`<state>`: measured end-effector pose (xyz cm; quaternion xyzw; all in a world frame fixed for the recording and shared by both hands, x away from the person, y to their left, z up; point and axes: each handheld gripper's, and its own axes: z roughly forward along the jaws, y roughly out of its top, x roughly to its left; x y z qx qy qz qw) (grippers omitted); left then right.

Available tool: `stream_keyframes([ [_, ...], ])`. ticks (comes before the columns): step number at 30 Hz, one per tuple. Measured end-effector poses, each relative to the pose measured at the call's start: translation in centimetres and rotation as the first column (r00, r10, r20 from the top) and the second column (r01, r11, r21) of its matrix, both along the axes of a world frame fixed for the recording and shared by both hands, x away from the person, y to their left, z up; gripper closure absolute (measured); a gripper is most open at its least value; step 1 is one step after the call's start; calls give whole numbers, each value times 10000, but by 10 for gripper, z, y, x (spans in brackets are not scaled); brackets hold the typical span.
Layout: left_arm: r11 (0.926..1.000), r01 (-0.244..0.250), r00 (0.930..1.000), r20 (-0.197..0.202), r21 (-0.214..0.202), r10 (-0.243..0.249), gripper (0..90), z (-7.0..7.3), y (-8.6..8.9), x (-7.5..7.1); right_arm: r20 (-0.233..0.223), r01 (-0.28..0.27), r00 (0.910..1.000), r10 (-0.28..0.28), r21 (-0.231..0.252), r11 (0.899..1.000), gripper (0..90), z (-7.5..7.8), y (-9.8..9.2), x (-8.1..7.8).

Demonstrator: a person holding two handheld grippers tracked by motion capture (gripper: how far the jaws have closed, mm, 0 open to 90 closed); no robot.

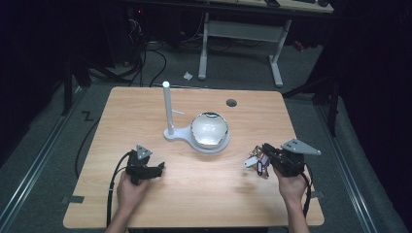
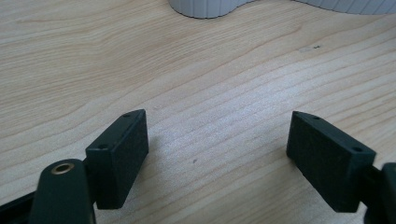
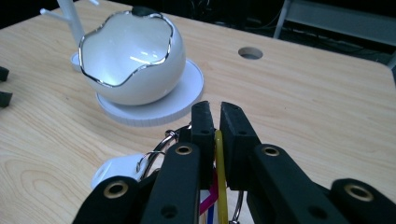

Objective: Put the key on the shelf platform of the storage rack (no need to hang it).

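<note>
High view: right gripper (image 1: pixel 265 156) near the right edge of the wooden surface (image 1: pixel 145 111), fingers pinching a bunch of keys (image 1: pixel 256 162) with a white tag, held right of the white egg-shaped bowl (image 1: pixel 209 129) on its white stand (image 1: pixel 180 134). Left gripper (image 1: pixel 156 170) low at front left, well apart from the stand. Bare surface between the two grippers.

Right gripper view: fingers (image 3: pixel 204 128) pressed on a yellow strap (image 3: pixel 219 182), key rings (image 3: pixel 156 151) just left.

Left gripper view: fingers (image 2: pixel 119 156) spread wide over bare wood, stand base (image 2: pixel 205 7) at top edge.
</note>
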<state>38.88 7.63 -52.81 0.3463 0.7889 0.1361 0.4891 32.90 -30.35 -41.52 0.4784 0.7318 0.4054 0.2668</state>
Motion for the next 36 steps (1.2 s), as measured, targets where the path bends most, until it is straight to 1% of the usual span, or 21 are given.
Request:
stream_keyframes([
  [5, 10000, 5, 10000, 3, 3, -5, 211, 0, 0, 0, 272, -39, 9996, 39, 15, 10000, 850, 13, -1, -2],
  [7, 10000, -30, 10000, -42, -39, 30, 211, 0, 0, 0, 302, -99, 9995, 99, -8, 10000, 850, 19, 0, -1],
  [8, 10000, -49, 10000, -51, -57, 49, 211, 0, 0, 0, 302, -99, 9995, 99, -8, 10000, 850, 19, 0, -1],
  [9, 10000, -55, 10000, -55, -64, 55, 211, 0, 0, 0, 347, -106, 9993, 110, -108, 9999, 850, 23, 0, -1],
  [11, 10000, -53, 10000, -54, -64, 53, 211, 0, 0, 0, 389, -110, 9992, 114, -106, 9999, 850, 24, 0, -1],
  [12, 10000, -55, 10000, -53, -63, 54, 211, 0, 0, 0, 475, -154, 9987, 160, -126, 9998, 850, 29, 1, -1],
  [13, 10000, -51, 10000, -52, -57, 51, 211, 0, 0, 0, 475, -154, 9987, 160, -126, 9998, 850, 29, 1, -1],
  [16, 10000, -42, 10000, -49, -53, 42, 211, 0, 0, -1, 555, -235, 9982, 241, -117, 9997, 850, 35, 2, -1],
  [17, 10000, -44, 10000, -48, -53, 43, 211, 0, 0, -1, 549, -324, 9979, 333, -160, 9993, 850, 39, 4, 1],
  [20, 10000, 21, 10000, -6, -8, -21, 211, 0, 0, -1, 594, -369, 9975, 387, -300, 9989, 850, 43, 6, 3],
  [22, 10000, 20, 10000, -10, -11, -20, 211, 0, 0, -1, 678, -404, 9968, 420, -250, 9989, 850, 51, 10, 6],
  [26, 10000, 15, 10000, -25, -27, -15, 211, 0, 0, -1, 725, -523, 9959, 541, -257, 9983, 850, 56, 14, 9],
  [29, 10000, 27, 10000, -23, -22, -27, 211, 0, 0, -1, 710, -790, 9943, 797, -128, 9968, 850, 61, 18, 13],
  [31, 10000, 37, 10000, -19, -19, -37, 211, 0, 1, -1, 708, -879, 9936, 885, -106, 9961, 850, 66, 22, 15],
  [32, 10000, 30, 10000, -22, -24, -30, 210, 0, 0, -1, 756, -1013, 9920, 1012, -17, 9949, 850, 70, 25, 17],
  [36, 10000, 57, 10000, -23, -16, -57, 210, 0, 1, -1, 838, -1200, 9893, 1195, 6, 9928, 850, 76, 30, 19],
])
